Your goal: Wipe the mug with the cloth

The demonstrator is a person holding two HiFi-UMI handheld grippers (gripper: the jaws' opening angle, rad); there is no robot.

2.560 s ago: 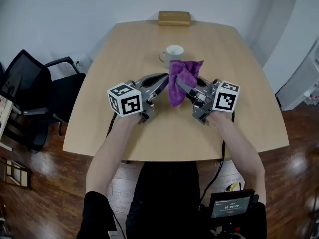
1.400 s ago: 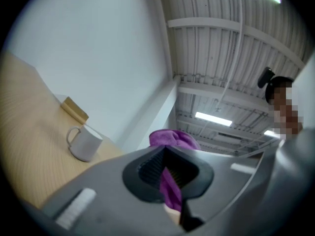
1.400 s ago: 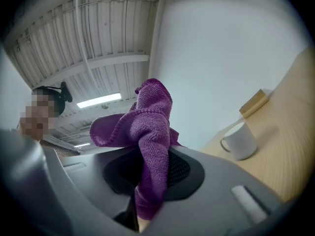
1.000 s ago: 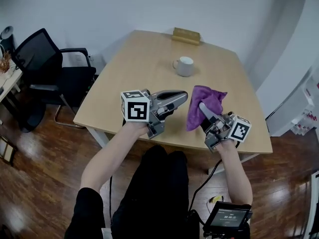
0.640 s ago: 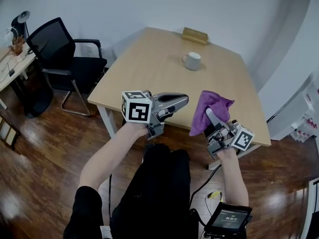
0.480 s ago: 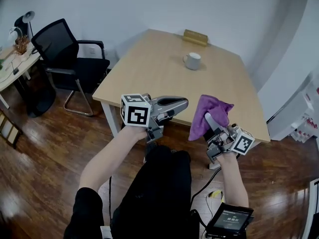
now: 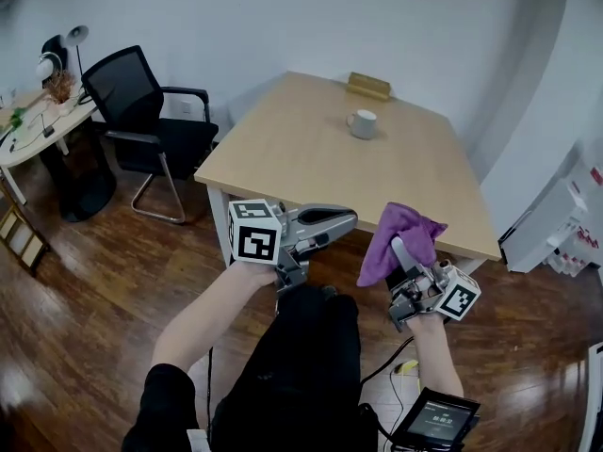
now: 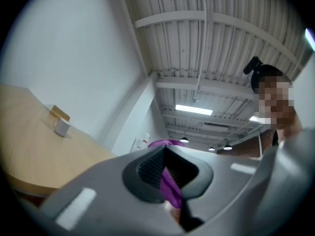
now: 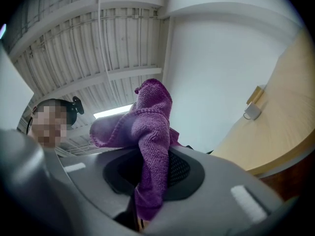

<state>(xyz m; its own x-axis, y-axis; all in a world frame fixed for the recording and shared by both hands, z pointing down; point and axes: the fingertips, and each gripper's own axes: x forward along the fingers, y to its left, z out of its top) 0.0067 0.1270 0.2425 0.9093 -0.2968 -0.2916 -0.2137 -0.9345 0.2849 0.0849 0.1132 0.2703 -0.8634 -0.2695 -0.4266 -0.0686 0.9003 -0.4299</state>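
Here, in the head view, both grippers hang in front of the person's lap, off the near edge of the table [image 7: 311,163] and over the wood floor. The left gripper [image 7: 345,219] points toward the right one, its jaws pressed together with nothing in them. The right gripper [image 7: 399,250] points up and away, pinching the purple cloth [image 7: 403,229], which bunches above the jaws and droops to one side. The two grippers are near each other but apart. The mug [image 7: 363,123] (white, handle toward the left of the picture) stands upright on the far half of the table, well apart from both grippers, and a wooden block [image 7: 368,86] lies at the far edge behind it. A black chair [image 7: 141,111] stands left of the table.

In the left gripper view, the left gripper [image 8: 166,156] shows its jaws closed. A strip of the cloth [image 8: 170,185] is seen past them. The mug [image 8: 62,127] sits far off on the table [image 8: 29,151].

In the right gripper view, the right gripper [image 9: 152,157] is clamped on the cloth [image 9: 150,132], which rises above the jaws. The mug [image 9: 252,110] is small and distant on the table [image 9: 280,132].
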